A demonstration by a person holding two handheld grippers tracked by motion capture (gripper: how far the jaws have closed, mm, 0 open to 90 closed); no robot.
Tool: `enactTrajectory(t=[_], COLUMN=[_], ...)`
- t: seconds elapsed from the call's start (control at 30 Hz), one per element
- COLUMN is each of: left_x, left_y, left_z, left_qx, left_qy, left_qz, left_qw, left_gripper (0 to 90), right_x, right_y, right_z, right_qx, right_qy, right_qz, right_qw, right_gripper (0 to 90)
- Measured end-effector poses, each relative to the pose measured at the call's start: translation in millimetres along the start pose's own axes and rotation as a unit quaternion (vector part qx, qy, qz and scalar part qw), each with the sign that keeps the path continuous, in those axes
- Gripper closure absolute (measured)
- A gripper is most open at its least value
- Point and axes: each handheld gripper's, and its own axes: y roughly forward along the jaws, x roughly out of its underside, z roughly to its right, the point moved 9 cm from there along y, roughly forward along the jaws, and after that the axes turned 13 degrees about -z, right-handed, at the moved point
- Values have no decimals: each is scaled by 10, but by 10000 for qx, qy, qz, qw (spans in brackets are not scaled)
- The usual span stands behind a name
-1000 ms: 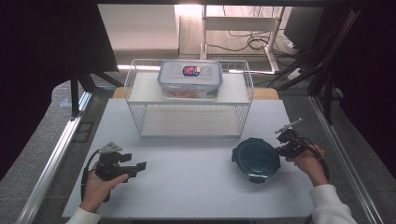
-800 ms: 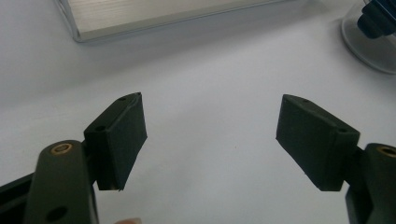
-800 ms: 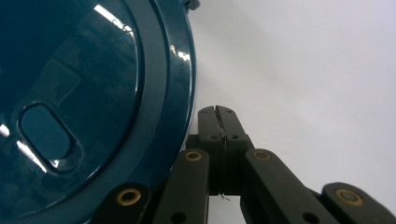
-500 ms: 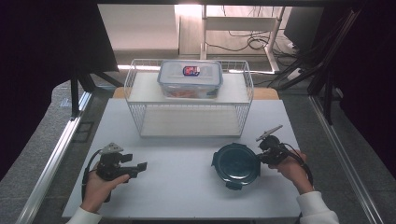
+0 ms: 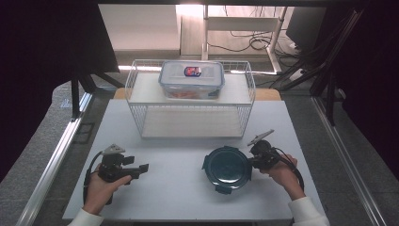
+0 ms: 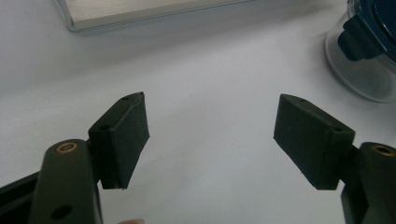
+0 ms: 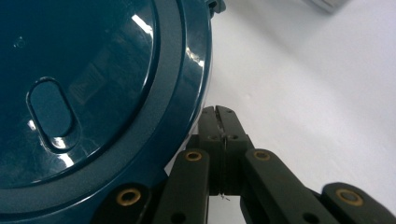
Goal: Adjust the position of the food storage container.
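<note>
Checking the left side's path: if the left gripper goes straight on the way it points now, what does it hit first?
Probably the round dark-blue container. The left gripper, jaws open and empty, points level across the white table toward it. In the left gripper view the container sits off to the right, so it could pass beside.

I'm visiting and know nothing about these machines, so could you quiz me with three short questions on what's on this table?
1. True or false: the right gripper is shut, its tips against the round container.
2. Where does the clear lidded box sit? A) on top of the wire rack B) on the floor
3. Fill in: the left gripper has its jaws ____, with nothing between them.

Key: 1 true; 2 A; 3 open.
</note>
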Motion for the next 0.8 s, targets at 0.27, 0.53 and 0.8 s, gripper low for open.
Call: enactTrajectory(t=[0.27,0.53,0.8], left_x=[11,24,31], left_y=[-9,-13,-19], left_z=[-27,-63,-66], left_qx=[-41,-48,-17], left_qy=[-53,-136,-125], left_qz=[10,2,-12], left_qw=[10000,9999,9999], left_gripper=[258,254,254], right_x=[-234,-503,-606], right_y=[40,125,162], right_z=[-242,-486,-621], right_qx=[-126,-146,-134], right_qy=[-291,-549,-646], right_qz=[85,171,149], right_qw=[9995,9982,9977], right_gripper=[888,888,888])
